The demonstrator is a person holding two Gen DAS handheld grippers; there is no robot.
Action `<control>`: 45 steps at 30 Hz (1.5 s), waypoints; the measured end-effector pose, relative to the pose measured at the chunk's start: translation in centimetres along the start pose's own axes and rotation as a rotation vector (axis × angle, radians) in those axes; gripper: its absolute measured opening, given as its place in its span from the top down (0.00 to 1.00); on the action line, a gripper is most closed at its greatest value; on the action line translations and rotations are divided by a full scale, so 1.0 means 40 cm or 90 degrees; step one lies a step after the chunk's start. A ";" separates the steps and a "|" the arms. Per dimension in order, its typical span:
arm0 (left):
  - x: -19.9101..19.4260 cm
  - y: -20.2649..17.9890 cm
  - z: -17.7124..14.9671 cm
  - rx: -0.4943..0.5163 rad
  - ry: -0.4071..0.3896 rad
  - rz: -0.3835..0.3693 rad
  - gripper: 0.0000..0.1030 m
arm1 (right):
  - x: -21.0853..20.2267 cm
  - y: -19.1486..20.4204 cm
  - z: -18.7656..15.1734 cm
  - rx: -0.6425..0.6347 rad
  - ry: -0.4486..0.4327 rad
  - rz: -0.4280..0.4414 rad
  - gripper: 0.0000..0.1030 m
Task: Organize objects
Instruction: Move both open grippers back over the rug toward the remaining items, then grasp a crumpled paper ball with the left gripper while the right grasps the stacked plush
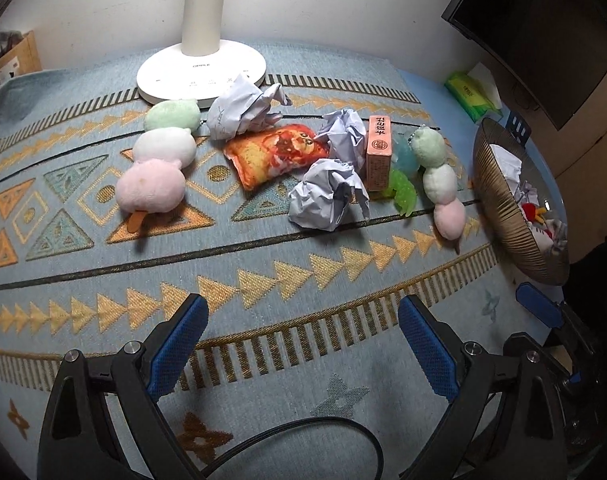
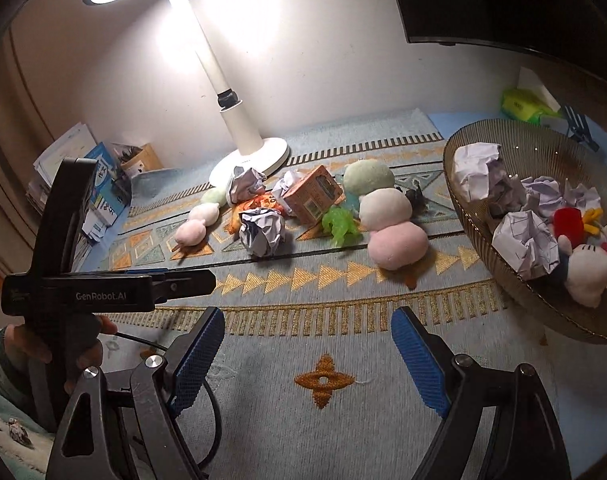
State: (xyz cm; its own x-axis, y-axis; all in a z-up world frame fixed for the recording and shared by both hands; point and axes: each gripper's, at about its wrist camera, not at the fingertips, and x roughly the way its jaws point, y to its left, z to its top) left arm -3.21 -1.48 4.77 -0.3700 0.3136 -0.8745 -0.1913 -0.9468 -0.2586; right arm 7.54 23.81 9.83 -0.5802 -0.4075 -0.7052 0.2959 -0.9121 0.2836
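left gripper (image 1: 303,344) fingers spread wide, empty | right gripper (image 2: 307,354) fingers spread wide, empty | paper balls (image 2: 523,244) in bowl (image 2: 479,280) | plush skewers (image 1: 155,168) on rug (image 1: 303,280)

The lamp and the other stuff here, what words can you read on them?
"OPPLE": on the round white lamp base.
"GenRobot.AI": on the black body of the left gripper.
Small orange cardboard box: dark printed characters, too blurred to read.
Green tissue pack: print too small.
Blue book cover: characters blurred.
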 end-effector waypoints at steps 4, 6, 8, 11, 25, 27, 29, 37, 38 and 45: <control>0.011 0.003 -0.002 -0.003 0.010 0.006 0.07 | 0.004 -0.005 -0.001 0.008 0.008 -0.004 0.18; 0.015 0.003 -0.003 -0.002 0.014 0.006 0.07 | 0.007 -0.005 -0.002 0.008 0.012 -0.006 0.18; 0.021 0.002 -0.003 0.000 0.019 0.007 0.07 | 0.010 -0.004 -0.002 0.007 0.015 -0.006 0.18; 0.026 -0.001 -0.004 0.003 0.025 0.006 0.07 | 0.014 -0.004 -0.002 0.008 0.020 -0.007 0.18; 0.031 -0.009 -0.003 0.008 0.034 0.004 0.07 | 0.037 -0.001 -0.004 0.003 0.046 -0.003 0.18; 0.034 -0.008 -0.001 0.010 0.037 0.003 0.07 | 0.039 -0.003 -0.005 0.001 0.048 -0.001 0.18; 0.035 -0.008 -0.001 0.010 0.037 0.003 0.07 | 0.040 -0.003 -0.005 0.001 0.049 -0.001 0.18; 0.039 -0.008 0.000 0.015 0.038 -0.008 0.07 | 0.047 -0.013 -0.008 0.010 0.056 0.003 0.18; 0.042 -0.007 0.001 0.016 0.038 -0.010 0.07 | 0.050 -0.014 -0.007 0.011 0.057 0.004 0.18; 0.077 0.013 0.049 -0.031 0.004 -0.036 0.18 | 0.111 -0.032 0.027 0.009 0.048 -0.074 0.14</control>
State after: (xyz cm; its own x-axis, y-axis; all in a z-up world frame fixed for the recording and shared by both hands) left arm -6.22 -0.86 2.75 -0.3542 0.3659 -0.8606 -0.1664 -0.9303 -0.3270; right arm 3.76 23.11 7.05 -0.5519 -0.2943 -0.7803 0.2190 -0.9540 0.2050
